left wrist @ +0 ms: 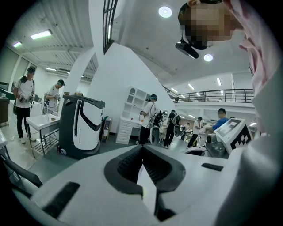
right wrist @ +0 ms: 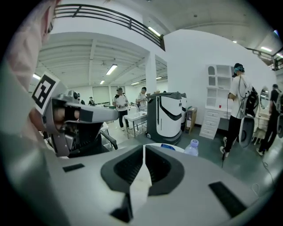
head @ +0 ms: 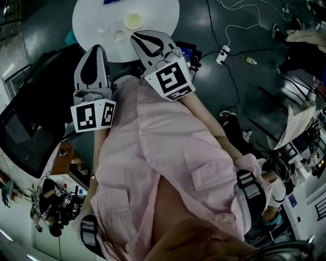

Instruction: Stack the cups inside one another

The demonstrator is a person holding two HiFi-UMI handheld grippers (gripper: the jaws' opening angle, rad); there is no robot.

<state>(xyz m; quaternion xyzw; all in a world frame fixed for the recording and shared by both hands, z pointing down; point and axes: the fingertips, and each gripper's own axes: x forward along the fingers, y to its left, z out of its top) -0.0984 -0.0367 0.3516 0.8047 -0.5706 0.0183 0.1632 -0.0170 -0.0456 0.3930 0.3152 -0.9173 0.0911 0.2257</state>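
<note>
Stacking: not begun | cups (head: 133, 20) seemingly separate on round table (head: 163, 15) ahead | left gripper (left wrist: 142, 151) closed, empty | right gripper (right wrist: 144, 152) closed, empty

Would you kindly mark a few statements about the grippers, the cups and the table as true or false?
1. The left gripper has its jaws together, with nothing between them. True.
2. The right gripper holds a cup. False: its jaws are together on nothing.
3. The yellowish cup stands on a round white table. True.
4. The yellowish cup sits inside a clear cup. False: the clear cup stands beside it, apart.
</note>
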